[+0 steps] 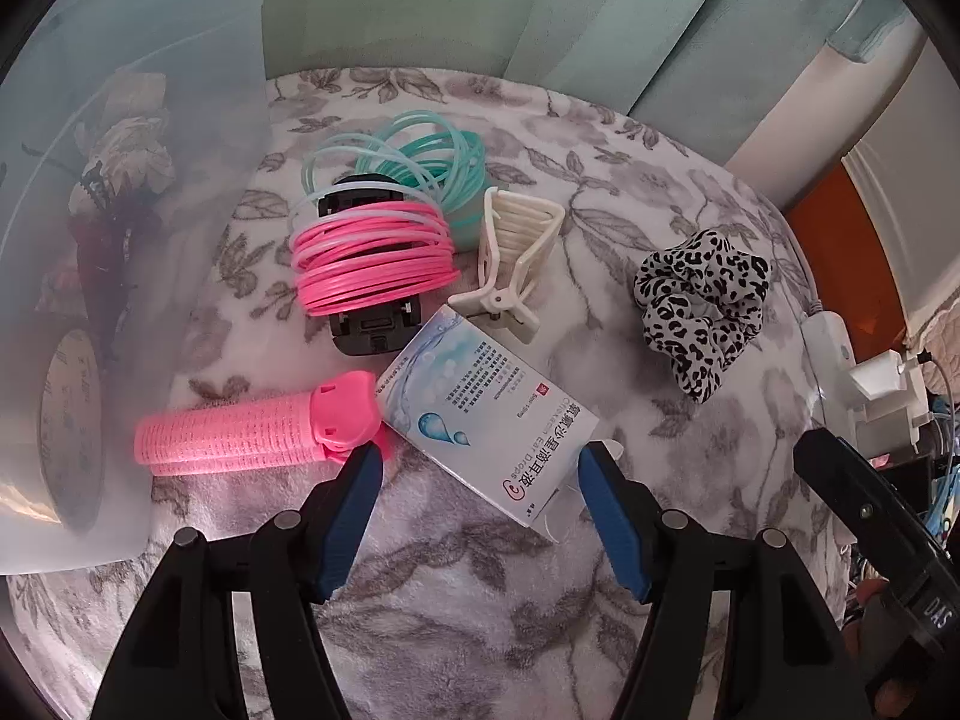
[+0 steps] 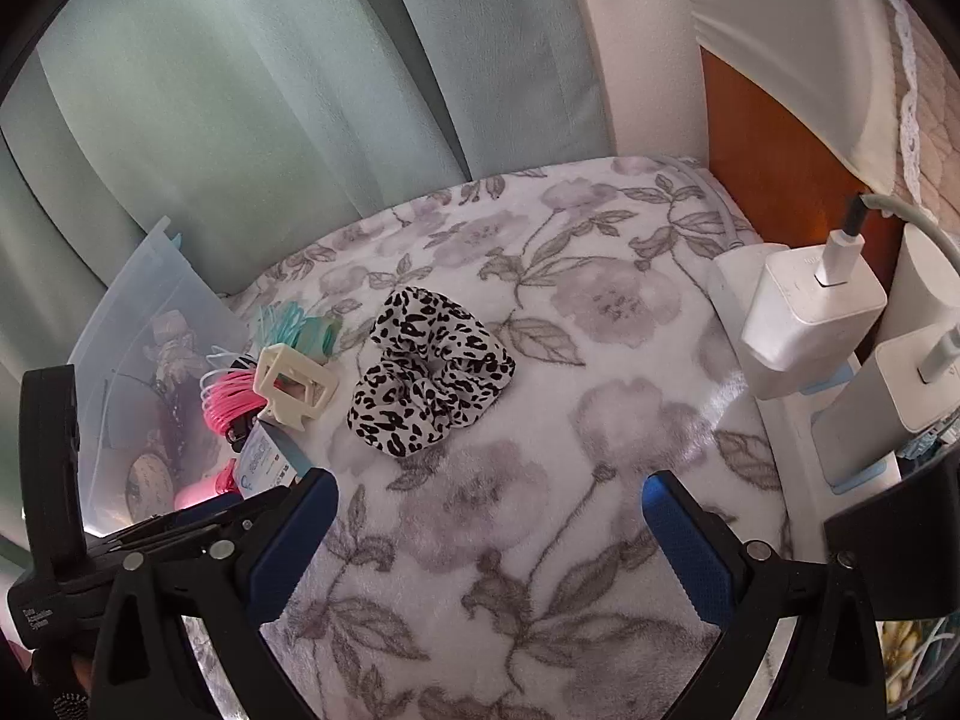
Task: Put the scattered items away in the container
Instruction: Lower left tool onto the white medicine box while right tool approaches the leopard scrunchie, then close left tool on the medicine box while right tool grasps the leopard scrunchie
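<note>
floral blanket (image 1: pixel 456 618) bears a translucent container (image 1: pixel 120 252) holding hair clips and tape; both tools gape, empty.

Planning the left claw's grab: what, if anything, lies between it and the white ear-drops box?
Nothing visible. The open left claw already straddles the near corner of the white cardboard ear-drops box; the pink ribbed hair roller touches the box's left side.

A home bedroom: floral fleece blanket (image 2: pixel 540 360); green curtains (image 2: pixel 240 120); plugged-in chargers (image 2: pixel 804 312).
</note>
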